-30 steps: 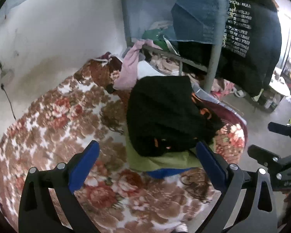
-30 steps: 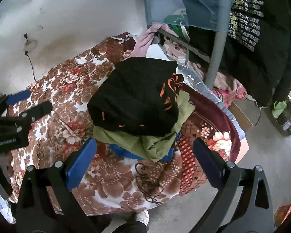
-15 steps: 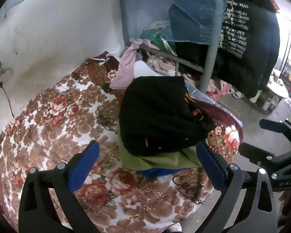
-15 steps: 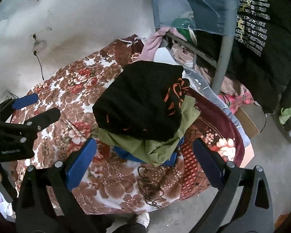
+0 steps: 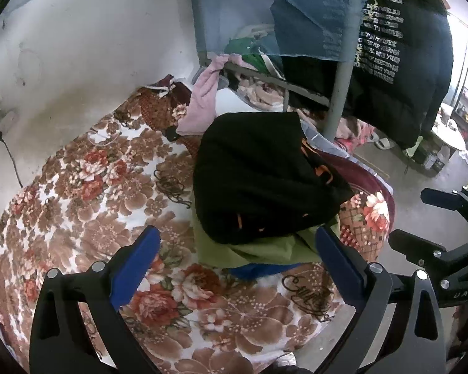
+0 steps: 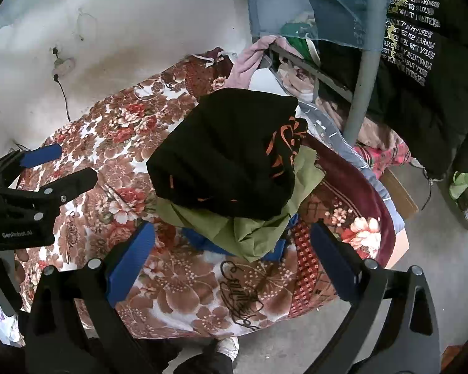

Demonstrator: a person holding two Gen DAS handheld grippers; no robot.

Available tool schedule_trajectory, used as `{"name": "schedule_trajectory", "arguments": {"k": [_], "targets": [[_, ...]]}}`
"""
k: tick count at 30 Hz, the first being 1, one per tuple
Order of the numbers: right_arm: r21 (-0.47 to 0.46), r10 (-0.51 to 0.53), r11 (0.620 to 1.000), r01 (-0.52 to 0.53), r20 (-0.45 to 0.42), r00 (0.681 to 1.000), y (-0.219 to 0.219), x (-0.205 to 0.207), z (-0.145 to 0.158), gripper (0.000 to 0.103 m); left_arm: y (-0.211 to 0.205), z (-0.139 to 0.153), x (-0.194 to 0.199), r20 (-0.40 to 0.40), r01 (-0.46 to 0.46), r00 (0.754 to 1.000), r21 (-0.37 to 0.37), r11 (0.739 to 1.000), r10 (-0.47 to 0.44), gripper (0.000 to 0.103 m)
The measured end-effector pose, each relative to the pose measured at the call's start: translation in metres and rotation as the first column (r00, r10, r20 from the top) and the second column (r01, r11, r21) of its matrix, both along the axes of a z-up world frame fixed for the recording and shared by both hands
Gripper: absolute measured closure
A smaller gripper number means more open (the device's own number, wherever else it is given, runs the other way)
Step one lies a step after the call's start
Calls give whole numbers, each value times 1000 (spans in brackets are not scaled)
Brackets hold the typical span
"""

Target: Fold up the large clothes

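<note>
My left tongs [image 5: 234, 258] and right tongs [image 6: 231, 249] both hang spread wide with nothing between them, just short of the folded black garment [image 5: 265, 184]. It tops a stack: a green garment [image 6: 234, 227] beneath it, a blue one [image 5: 259, 269] lowest, all on the floral bedspread [image 5: 103, 187].

A cramped bedroom: a brown-and-red floral blanket [image 5: 103, 193] covers the bed beside a grey metal bunk frame [image 5: 340, 93] draped with clothes.
</note>
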State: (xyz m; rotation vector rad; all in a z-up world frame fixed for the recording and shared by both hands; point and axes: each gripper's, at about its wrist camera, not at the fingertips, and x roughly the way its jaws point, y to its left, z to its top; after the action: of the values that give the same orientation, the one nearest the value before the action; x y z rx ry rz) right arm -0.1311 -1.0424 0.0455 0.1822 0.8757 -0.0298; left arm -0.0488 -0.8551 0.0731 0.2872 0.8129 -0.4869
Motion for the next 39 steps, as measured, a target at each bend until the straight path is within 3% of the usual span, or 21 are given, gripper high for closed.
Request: {"name": "schedule_trajectory", "arguments": {"k": [9,18,39], "targets": [[-2,1,1000,-1,-6,1000,-1,1,-2,5,-7,-13,-4,3,43,999,42,998,-43,6],[-5,3,1000,-3,-16,1000,-4,0,-10,5,-6,-15,2,-33,36,999,17,999,-36,5],[-9,6,1000,-6,-17,1000,-8,9,-13,5,-9,-12,10,-29,47,998,6,999,-47,5]]}}
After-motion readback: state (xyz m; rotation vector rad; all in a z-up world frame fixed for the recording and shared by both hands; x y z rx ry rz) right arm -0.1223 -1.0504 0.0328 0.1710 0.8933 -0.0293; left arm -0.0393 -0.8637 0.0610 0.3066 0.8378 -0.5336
